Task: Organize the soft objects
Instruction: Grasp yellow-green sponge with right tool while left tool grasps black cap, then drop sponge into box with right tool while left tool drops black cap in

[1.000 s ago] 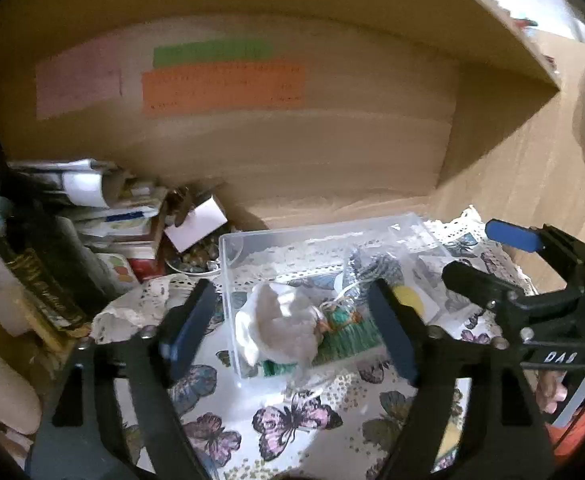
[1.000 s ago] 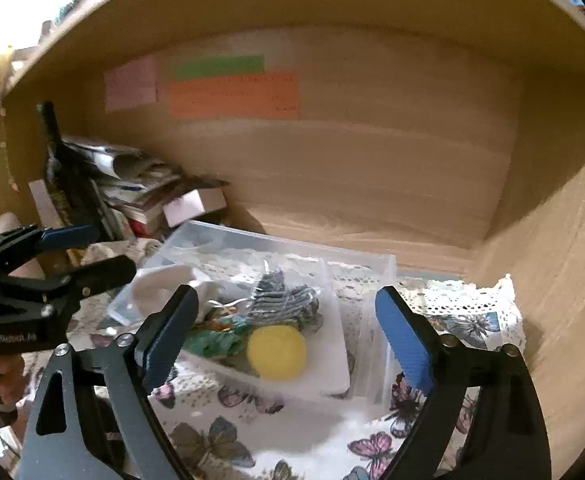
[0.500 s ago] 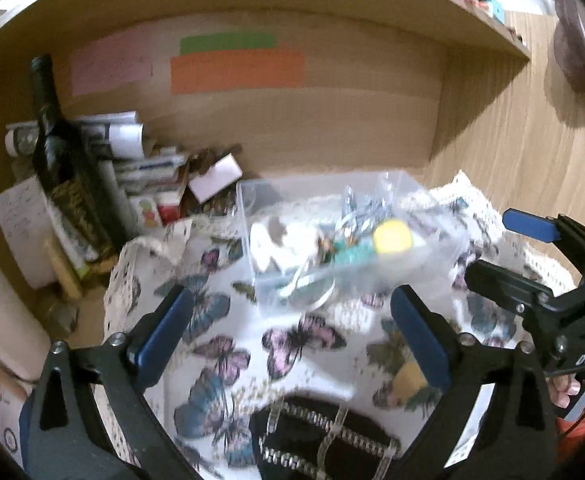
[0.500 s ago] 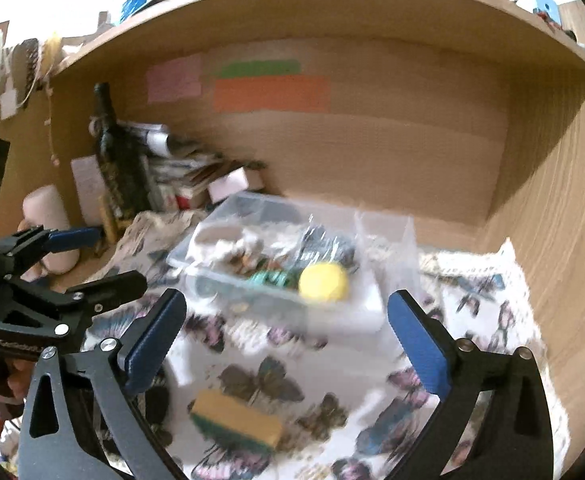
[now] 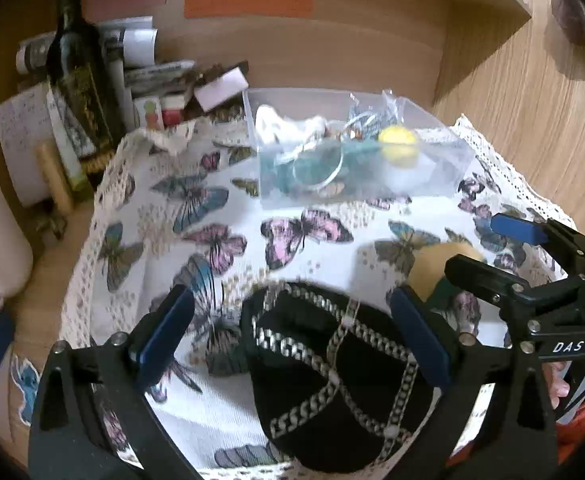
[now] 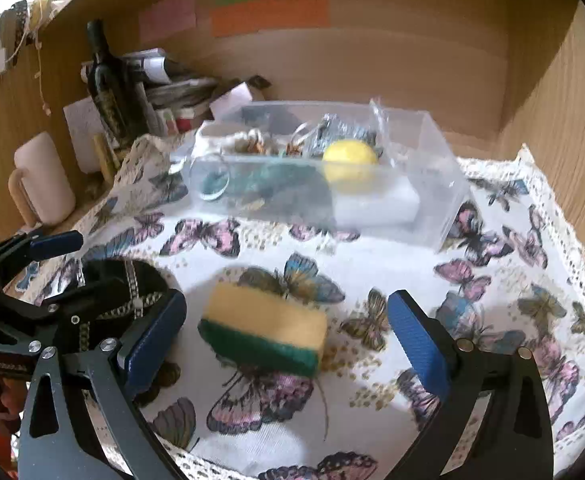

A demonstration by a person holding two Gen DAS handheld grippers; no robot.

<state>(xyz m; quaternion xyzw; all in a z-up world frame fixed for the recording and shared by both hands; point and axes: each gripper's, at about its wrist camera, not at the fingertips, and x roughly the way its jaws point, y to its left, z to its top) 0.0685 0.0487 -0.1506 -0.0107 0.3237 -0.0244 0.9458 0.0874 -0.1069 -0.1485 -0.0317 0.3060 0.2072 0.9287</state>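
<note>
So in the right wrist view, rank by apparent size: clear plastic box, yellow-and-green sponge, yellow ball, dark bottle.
1. clear plastic box
2. yellow-and-green sponge, though it lies nearer the camera
3. dark bottle
4. yellow ball, close to the bottle in area, so this order is unsure

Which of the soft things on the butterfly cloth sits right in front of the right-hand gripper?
The yellow-and-green sponge, lying between the open right gripper fingers. The black chain-trimmed pouch lies before the left gripper; the yellow ball sits in the clear box.

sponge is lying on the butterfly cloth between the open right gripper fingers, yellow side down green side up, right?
Not quite. In the right wrist view the sponge lies on the butterfly cloth between the open right gripper fingers, but yellow side up, green side down.
</note>
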